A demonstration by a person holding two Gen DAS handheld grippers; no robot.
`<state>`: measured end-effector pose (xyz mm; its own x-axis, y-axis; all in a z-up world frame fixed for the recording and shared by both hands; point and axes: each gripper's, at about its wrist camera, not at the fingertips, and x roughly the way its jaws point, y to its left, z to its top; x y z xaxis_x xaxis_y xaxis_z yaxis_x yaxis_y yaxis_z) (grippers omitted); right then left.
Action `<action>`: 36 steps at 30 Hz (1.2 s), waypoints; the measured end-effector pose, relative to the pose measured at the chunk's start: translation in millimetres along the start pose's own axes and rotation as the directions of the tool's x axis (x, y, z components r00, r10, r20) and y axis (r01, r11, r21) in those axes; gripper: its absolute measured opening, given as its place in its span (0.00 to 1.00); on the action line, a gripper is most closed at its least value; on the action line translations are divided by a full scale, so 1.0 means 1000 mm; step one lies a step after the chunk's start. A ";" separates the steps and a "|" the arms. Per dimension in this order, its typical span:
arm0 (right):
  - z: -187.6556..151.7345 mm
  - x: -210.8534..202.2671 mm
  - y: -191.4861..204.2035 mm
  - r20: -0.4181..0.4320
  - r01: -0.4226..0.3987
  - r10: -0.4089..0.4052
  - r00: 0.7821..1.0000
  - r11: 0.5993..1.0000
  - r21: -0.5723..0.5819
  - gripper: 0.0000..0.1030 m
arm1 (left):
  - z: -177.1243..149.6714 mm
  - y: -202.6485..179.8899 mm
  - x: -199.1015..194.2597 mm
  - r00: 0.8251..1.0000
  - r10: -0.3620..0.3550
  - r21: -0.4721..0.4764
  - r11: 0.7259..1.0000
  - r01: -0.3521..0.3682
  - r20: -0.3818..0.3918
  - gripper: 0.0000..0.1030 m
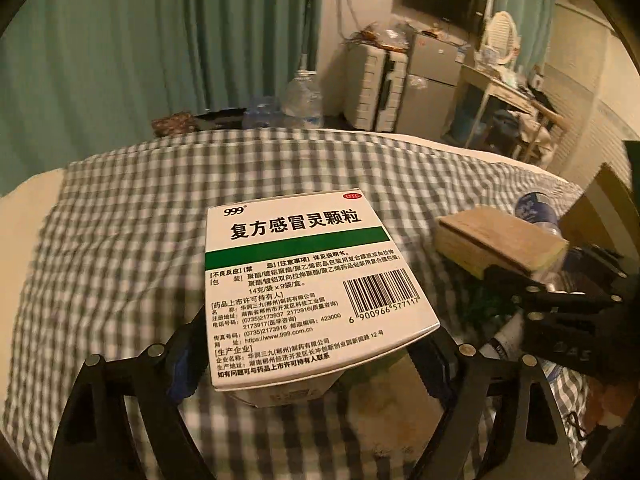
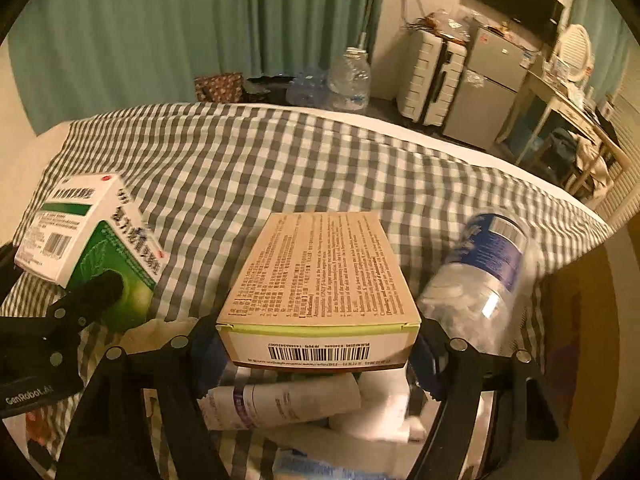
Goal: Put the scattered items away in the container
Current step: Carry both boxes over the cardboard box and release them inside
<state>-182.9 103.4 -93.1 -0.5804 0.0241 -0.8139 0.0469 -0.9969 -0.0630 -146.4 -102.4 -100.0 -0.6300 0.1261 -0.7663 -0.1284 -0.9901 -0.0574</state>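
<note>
Grippers each clamp a box: left gripper (image 1: 308, 356) grasps the white medicine box (image 1: 312, 280), right gripper (image 2: 316, 344) the tan box (image 2: 320, 276), above the checked bedcover (image 1: 140, 220). Loosening early could drop either onto the tubes (image 2: 280, 400) below. Container unseen.

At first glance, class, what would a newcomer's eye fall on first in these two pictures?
Two boxes fill the views: a white and green medicine box between the left tongs, and a tan box between the right tongs. Both are over a grey checked cloth. A clear plastic bottle lies just right of the tan box.
</note>
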 end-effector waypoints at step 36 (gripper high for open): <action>-0.056 -0.356 -0.112 0.228 -0.184 0.144 0.963 0.969 0.163 0.72 | 0.018 -0.142 -0.317 0.995 0.025 0.024 0.999 -0.027 0.096 0.83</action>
<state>64.0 210.5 171.5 -0.7374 -0.1376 -0.6613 0.0198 -0.9830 0.1826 57.6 -0.8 162.7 -0.7036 0.1067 -0.7025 -0.1293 -0.9914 -0.0211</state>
